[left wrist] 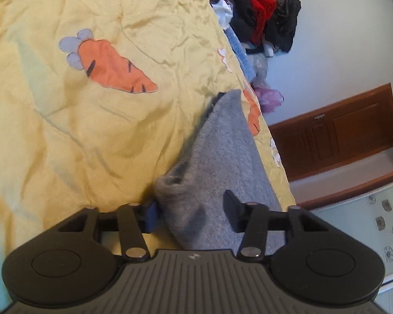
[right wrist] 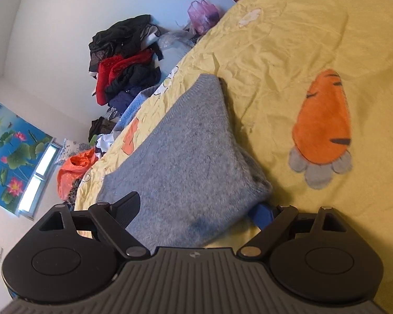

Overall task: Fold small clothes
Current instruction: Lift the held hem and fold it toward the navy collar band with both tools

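Now, up close on the left: left gripper (left wrist: 191,212) partly open, straddling the thick near corner of the grey sweater (left wrist: 222,157), one finger (left wrist: 152,214) touching the bunched fold, the other lying over the flat knit without visibly squeezing. Likewise on the right: right gripper (right wrist: 194,212) spread wide over the same near edge of the sweater (right wrist: 186,144), one finger resting on top of the cloth, the blue-padded one just beside its thick side, nothing pinched.

Looks like the grasp before the next fold. Push both sets of fingers deeper, so every layer of the edge sits between the pads. Close firmly on the left bundle; expect thick, soft knit that slips when only the top layer is caught. Take the right corner at matching depth, then lift both together and level.

Further out: sweater already folded into a long narrow shape, lying flat on the yellow bedcover (left wrist: 91,130) near its edge. Carry the near end towards the far end and line up the sides. Keep well short of the pile of clothes (right wrist: 125,73) beyond.
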`<state>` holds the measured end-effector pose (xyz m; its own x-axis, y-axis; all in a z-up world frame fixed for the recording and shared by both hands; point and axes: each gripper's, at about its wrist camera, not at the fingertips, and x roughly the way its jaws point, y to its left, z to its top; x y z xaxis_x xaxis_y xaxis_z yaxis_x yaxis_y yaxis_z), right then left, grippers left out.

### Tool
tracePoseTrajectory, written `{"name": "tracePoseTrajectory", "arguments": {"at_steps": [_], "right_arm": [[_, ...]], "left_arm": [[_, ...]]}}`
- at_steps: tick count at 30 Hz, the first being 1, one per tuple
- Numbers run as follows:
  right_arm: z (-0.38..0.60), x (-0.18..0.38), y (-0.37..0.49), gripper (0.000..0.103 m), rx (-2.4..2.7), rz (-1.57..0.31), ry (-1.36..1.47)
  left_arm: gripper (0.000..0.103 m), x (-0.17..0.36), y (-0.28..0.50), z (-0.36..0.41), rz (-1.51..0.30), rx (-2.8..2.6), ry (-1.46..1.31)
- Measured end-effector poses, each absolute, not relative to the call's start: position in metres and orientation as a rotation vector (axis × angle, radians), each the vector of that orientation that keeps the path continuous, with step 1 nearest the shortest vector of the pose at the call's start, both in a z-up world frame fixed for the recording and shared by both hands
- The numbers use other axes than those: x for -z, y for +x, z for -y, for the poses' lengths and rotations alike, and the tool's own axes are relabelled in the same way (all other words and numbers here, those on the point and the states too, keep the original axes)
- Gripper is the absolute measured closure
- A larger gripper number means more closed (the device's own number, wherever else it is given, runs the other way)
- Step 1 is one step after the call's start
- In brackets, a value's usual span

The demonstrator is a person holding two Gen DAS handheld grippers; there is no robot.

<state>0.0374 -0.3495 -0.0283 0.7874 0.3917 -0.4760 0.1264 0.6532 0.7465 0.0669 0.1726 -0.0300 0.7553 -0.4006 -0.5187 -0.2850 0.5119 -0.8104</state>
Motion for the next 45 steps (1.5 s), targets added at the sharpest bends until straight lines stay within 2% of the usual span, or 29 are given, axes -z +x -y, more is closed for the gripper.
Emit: {"name": "tracePoseTrajectory", "arguments": {"at_steps": [8,11,12,13,14,15,20,30,39,45], "right_arm": [[0.321,0.031,0.06,0.013,-0.134,-0.582,0.813],[0.311,0.032,0.067,0.02,-0.122,-0.569,0.769],[0.31,0.033,0.069,0.036,-0.114,-0.576,0.768],[0.311,0.037,0.072,0.064,-0.114,-0.6,0.785],[0.314,0.044,0.075,0.077,-0.121,-0.645,0.817],[0.319,0.05,0.077,0.086,-0.117,-0.673,0.848],[0.326,0.051,0.075,0.087,-0.158,-0.671,0.912],[0.335,0.008,0.047,0.088,-0.286,-0.609,0.946],[0.345,0.011,-0.054,0.088,-0.345,-0.678,0.979],[0.338,0.025,-0.126,0.088,-0.329,-0.741,1.009]], "left_arm": [[0.055,0.034,0.07,-0.153,-0.621,0.018,-1.092],[0.056,0.032,0.081,-0.143,-0.642,0.018,-1.043],[0.07,0.032,0.084,-0.14,-0.659,0.021,-1.019],[0.098,0.033,0.088,-0.139,-0.696,0.02,-1.004],[0.098,0.038,0.092,-0.138,-0.738,0.017,-0.997],[0.098,0.04,0.092,-0.139,-0.736,0.021,-1.004],[0.098,0.026,0.089,-0.144,-0.714,0.047,-0.995],[0.098,-0.026,0.054,-0.148,-0.646,0.159,-0.955],[0.099,-0.014,-0.059,-0.177,-0.757,0.158,-1.033],[0.098,0.006,-0.111,-0.188,-0.836,0.095,-0.945]]}}
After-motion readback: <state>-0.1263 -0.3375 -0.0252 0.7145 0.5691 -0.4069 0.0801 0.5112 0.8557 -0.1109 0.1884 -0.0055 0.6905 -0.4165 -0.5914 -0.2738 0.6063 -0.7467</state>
